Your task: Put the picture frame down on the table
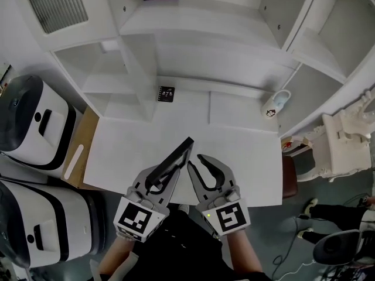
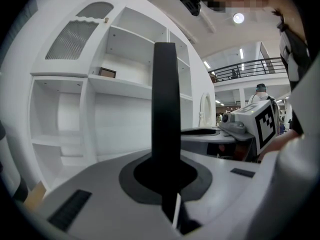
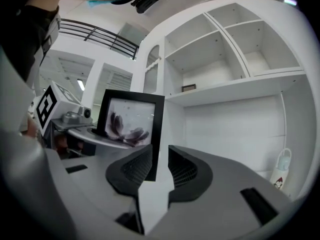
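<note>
Frame: thin black rectangle [image 1: 177, 155] with a flower print under glossy glass, held edge-up over the table's near side.
Left gripper [image 1: 167, 171]: I see it clamped on the frame's edge.
Right gripper [image 1: 196, 161]: jaws apart, just beside the frame, gripping nothing.
Table [image 1: 246, 157]: smooth, white, bare ahead of me; a cup [image 1: 275, 104] stands at the far right.
Room: white shelves [image 1: 193, 22] behind.
</note>
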`<move>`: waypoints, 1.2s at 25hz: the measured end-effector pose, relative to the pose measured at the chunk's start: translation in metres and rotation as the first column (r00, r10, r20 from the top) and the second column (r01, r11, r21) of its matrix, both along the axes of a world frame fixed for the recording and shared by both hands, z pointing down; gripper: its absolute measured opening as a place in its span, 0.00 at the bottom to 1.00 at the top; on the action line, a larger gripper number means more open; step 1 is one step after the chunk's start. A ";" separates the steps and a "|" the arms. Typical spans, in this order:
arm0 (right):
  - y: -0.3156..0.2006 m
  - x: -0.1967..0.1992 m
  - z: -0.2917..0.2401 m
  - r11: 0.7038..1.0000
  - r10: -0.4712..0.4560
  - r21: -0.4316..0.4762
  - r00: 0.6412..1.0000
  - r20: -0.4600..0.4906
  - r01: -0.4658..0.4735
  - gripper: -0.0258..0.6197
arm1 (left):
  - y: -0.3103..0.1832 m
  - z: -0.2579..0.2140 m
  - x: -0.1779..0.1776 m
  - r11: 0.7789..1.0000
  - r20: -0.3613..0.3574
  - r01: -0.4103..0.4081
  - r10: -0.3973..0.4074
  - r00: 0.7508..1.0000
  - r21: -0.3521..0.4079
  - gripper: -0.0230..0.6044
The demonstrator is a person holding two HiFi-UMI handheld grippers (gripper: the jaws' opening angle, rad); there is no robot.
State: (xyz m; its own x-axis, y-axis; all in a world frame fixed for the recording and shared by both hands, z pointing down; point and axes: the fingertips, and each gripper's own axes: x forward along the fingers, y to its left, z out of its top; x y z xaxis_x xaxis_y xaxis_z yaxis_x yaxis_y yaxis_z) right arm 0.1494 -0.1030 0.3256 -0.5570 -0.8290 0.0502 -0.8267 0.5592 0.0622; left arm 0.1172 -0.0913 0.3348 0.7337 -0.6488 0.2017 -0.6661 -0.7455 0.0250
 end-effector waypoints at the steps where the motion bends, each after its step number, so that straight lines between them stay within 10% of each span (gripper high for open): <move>1: -0.002 -0.004 0.000 1.000 -0.017 0.004 1.000 -0.005 0.017 0.18 | -0.001 0.001 -0.001 1.000 -0.001 -0.002 0.002 1.000 0.000 0.06; 13: -0.024 -0.027 0.003 0.992 -0.125 -0.023 0.992 0.007 0.126 0.16 | -0.021 0.015 -0.018 0.995 -0.009 -0.083 0.082 0.997 -0.046 0.06; 30: -0.061 -0.042 0.023 0.990 -0.018 -0.143 0.999 0.028 0.022 0.14 | -0.057 0.029 -0.034 0.996 -0.005 -0.072 0.072 0.997 -0.060 0.06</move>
